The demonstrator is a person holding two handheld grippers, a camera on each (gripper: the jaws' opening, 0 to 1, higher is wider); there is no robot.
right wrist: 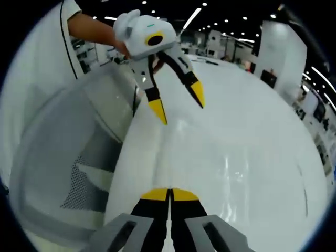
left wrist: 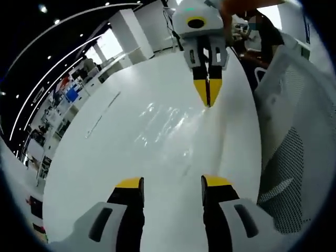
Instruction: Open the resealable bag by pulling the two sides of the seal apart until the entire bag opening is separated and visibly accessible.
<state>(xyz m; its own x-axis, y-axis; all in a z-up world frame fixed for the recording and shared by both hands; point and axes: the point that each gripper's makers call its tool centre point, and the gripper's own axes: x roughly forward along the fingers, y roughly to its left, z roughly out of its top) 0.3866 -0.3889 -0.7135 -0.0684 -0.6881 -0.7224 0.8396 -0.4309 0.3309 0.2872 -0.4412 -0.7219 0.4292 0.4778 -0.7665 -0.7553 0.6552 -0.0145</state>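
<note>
Lying flat between them, the clear bag (left wrist: 168,131) has the right gripper (left wrist: 208,94) pinched on its edge, the left gripper (right wrist: 178,107) spread, empty.

This is a large open-plan office or lab hall. A long white table (left wrist: 105,157) runs out under a dark ceiling crossed by strip lights (right wrist: 195,16) and small spotlights, with a white mesh-backed office chair (left wrist: 294,152) drawn up beside it. Farther off stand white columns (left wrist: 126,31), bright windows, and rows of cluttered desks and shelving (left wrist: 58,105).
</note>
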